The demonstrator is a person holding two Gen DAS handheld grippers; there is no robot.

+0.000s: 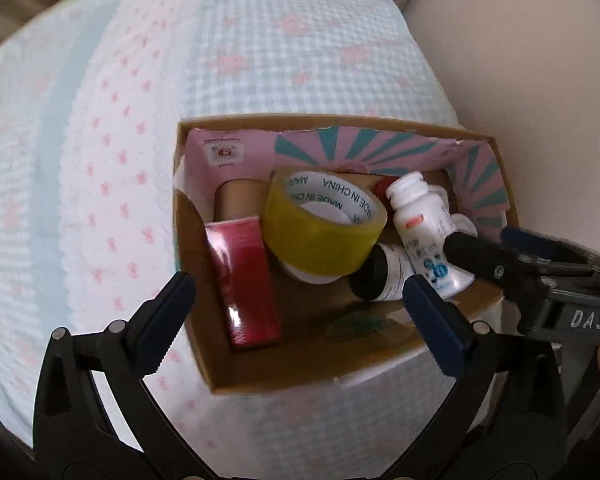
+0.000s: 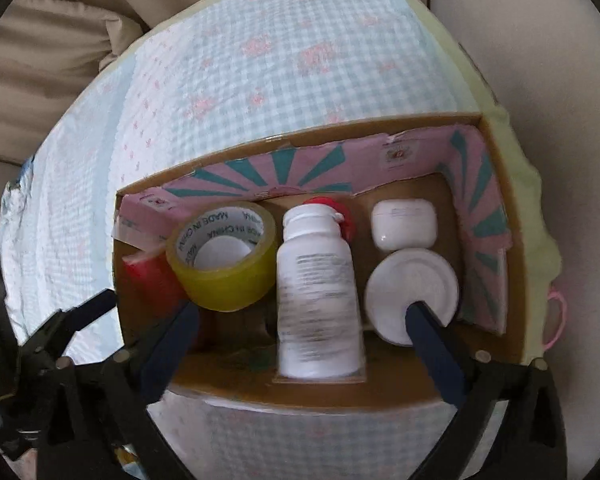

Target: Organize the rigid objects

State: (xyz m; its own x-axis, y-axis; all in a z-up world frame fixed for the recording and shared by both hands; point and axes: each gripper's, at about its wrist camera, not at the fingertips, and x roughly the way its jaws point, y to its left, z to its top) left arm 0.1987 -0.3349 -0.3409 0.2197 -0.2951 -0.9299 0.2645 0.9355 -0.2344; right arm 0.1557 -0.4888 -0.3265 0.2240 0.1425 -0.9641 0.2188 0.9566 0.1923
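Grippers wide, downward over box

box: crowded | tape roll, white bottle block centre | cloth around: free

likely a home: gingham quilt beside beige cushions.

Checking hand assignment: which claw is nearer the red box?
Left. The left claw hangs open with the red box between its fingers, untouched. The right claw straddles the white bottle, across the tape roll from the box.
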